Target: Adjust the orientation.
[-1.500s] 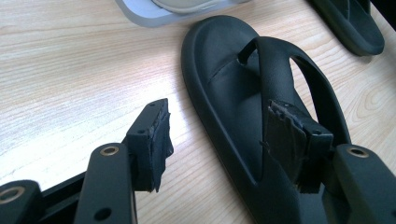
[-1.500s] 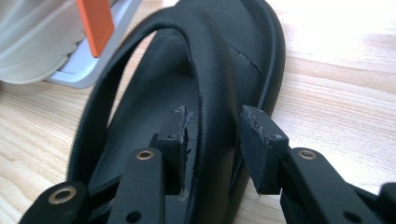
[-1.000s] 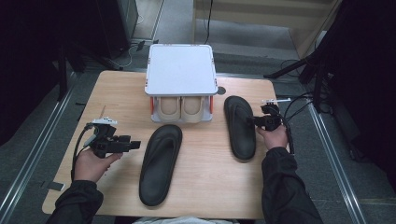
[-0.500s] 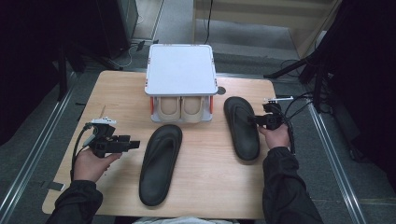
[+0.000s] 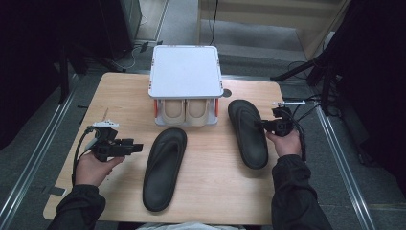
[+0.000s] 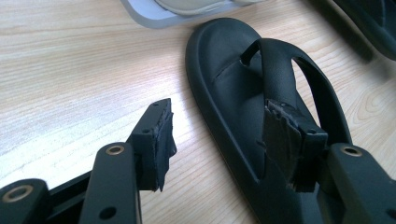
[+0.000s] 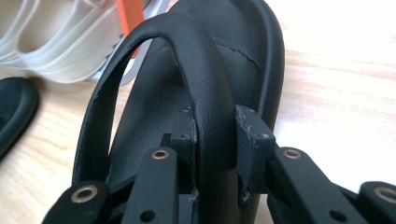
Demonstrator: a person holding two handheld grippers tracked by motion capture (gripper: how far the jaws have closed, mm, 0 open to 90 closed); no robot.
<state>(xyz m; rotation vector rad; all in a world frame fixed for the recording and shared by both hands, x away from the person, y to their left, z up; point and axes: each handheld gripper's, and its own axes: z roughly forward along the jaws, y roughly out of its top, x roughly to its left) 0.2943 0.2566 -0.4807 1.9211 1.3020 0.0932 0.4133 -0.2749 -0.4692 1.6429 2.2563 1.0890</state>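
Currently two black flip-flops lie on the wooden table [image 5: 119,96], in front of a small white shoe rack [image 5: 186,72] that holds a beige pair [image 5: 186,110] on its lower shelf. The right gripper [image 5: 268,124] is clamped on the strap of the right flip-flop [image 5: 246,132]; in the right gripper view both pads pinch the strap [image 7: 205,88] where it arches over the footbed. Holding by the strap probably gives a firm handle for lifting the sandal toward the rack. The left flip-flop [image 5: 165,167] lies flat near the table's middle, toe toward the rack, not held. The left gripper [image 5: 136,147] sits just to its left, jaws apart; they have just been closing slightly. In the left gripper view one pad [image 6: 156,135] is over bare wood and the other [image 6: 287,140] over the sandal's strap [image 6: 280,65], neither pressing on it. That straddle suggests it is lined up to pinch the near edge or strap next.
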